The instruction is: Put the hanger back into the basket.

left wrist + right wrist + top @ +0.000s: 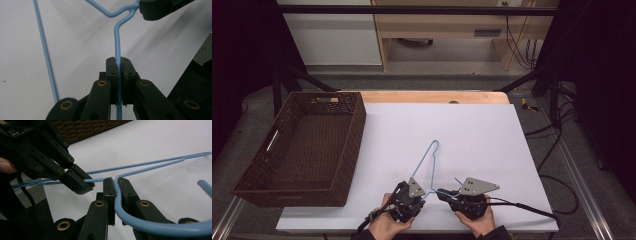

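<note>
The blue wire hanger (pixel 430 165) lay on the white table cover (pixel 492 150), near the edge closest to us, its long arms running toward twelve o'clock and its bent end at six o'clock between our two tools. Our left gripper (pixel 421 192) was clamped on one wire strand; in the left gripper view the jaws met flat on the blue wire (pixel 117 50) with no gap showing. Our right gripper (pixel 443 192), just to the three o'clock side, also held the wire, its jaws pinched on the curved section (pixel 120 205) in the right gripper view, with the left gripper (pixel 82 183) almost touching it at nine o'clock. We judged the grasping done: both tools had the hanger secured. What remained, as far as we could tell, was the real work, whether bending or lifting it. The brown wicker basket (pixel 357 125) at ten o'clock stood empty, well apart from the hanger.
</note>
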Action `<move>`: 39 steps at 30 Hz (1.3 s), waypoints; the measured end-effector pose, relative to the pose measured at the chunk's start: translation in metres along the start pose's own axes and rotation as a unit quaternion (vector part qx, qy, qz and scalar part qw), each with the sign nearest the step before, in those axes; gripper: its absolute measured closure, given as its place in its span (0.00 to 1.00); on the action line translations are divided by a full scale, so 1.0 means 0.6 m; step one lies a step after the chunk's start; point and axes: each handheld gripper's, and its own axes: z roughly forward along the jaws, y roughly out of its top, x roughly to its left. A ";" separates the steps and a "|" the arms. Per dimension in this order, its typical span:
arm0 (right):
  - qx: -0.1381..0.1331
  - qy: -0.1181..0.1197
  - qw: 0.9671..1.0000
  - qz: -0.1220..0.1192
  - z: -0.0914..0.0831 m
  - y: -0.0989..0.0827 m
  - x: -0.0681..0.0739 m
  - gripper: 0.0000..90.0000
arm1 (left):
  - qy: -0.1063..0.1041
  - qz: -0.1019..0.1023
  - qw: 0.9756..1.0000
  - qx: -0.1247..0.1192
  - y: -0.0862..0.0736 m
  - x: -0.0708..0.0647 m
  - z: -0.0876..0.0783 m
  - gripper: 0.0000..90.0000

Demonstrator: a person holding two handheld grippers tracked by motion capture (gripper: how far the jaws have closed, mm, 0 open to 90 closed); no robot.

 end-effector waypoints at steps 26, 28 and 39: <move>-0.031 -0.038 0.999 0.015 -0.049 0.002 -0.026 0.59 | 0.003 0.008 0.999 -0.045 0.009 0.018 -0.049 0.96; -0.034 -0.046 0.998 0.019 -0.054 0.002 -0.033 0.56 | 0.001 0.011 0.999 -0.050 0.011 0.020 -0.054 0.96; -0.024 -0.090 0.996 0.009 -0.080 0.013 -0.058 0.29 | -0.014 0.008 0.996 -0.089 0.023 0.046 -0.102 0.96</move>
